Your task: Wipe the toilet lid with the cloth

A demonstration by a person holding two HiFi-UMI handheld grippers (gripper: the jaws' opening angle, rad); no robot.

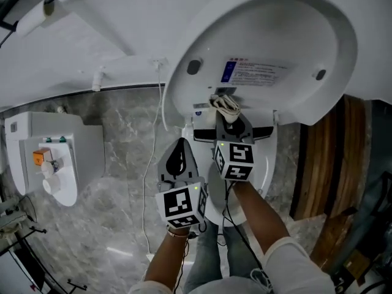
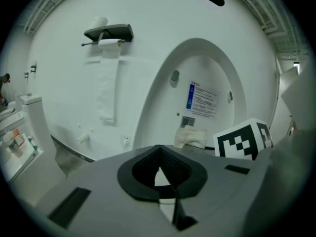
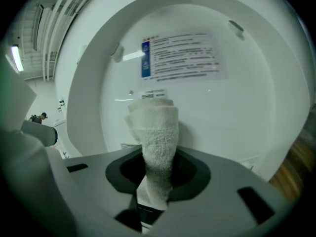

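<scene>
White bathroom wall behind, and the toilet lid (image 1: 263, 48) is flipped up, so its inner face sits right ahead of the right gripper (image 1: 229, 122), whose jaws are clamped on the rolled cloth (image 3: 157, 132) with a wad poking past the tips, good for rubbing. Left gripper (image 2: 159, 174) hangs beside it, jaws together on nothing, probably just out of the way.

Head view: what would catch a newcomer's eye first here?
The raised white toilet lid fills the upper right, a printed label on its inner face. Just below the label, the right tool grips a rolled white cloth close to the lid; the left tool sits beside it, shut and empty.
</scene>
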